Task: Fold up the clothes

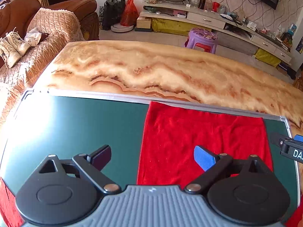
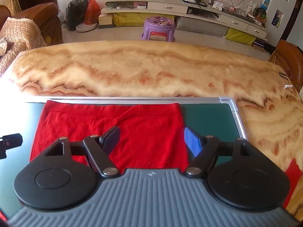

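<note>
1. The left gripper (image 1: 152, 158) has its jaws spread wide with nothing between them; it hovers over the green mat (image 1: 94, 124), straddling the left edge of the red garment (image 1: 204, 141).
2. The right gripper (image 2: 152, 140) is likewise spread wide and empty, poised above the garment's right half, its blue-padded finger (image 2: 192, 141) just past the cloth's right edge.
3. The red garment (image 2: 113, 128) lies flat on the mat, its far hem running along the mat's silver frame (image 2: 132, 100); a soft diagonal crease crosses it, and a seam line shows near the far hem.
4. Whether it is already folded once cannot be told. It reads as a neat rectangle, so the work seems early or midway, with at least one fold left to make.
5. More red cloth (image 2: 292, 176) shows at the near right edge of the marble table (image 2: 151, 70), its link to the garment unclear.
6. Neither tool touches the fabric; a grasp on an edge or corner looks like the step in hand.
</note>
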Motion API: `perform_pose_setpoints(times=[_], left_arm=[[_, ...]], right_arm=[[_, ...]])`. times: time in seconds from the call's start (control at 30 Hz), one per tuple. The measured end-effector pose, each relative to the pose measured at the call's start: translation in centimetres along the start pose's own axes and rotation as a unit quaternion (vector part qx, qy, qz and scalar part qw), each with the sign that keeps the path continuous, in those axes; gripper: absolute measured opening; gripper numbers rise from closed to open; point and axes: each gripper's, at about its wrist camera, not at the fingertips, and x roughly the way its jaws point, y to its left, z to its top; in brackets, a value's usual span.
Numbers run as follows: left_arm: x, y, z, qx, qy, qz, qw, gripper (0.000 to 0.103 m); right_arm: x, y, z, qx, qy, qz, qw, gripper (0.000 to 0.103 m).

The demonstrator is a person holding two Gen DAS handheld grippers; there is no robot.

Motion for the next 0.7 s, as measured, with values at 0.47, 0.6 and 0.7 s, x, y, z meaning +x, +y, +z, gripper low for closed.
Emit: perform_pose_setpoints(times=[0.47, 0.6, 0.7], left_arm=[[3.1, -2.1, 2.7, 0.008, -0.002, 0.021, 0.9997, 0.098], [4.0, -2.9, 2.6, 0.01, 0.005, 0.025, 0.9996, 0.098], [4.5, -3.4, 2.4, 0.014, 0.011, 0.026, 0.9995, 0.098]], right_arm=[[3.2, 0.9, 1.6, -0.001, -0.005, 0.008, 1.0, 0.083], [3.9, 1.0, 1.7, 0.006, 0.002, 0.011, 1.0, 0.083], [4.4, 1.1, 1.7, 0.006, 0.004, 0.008, 1.0, 0.083]])
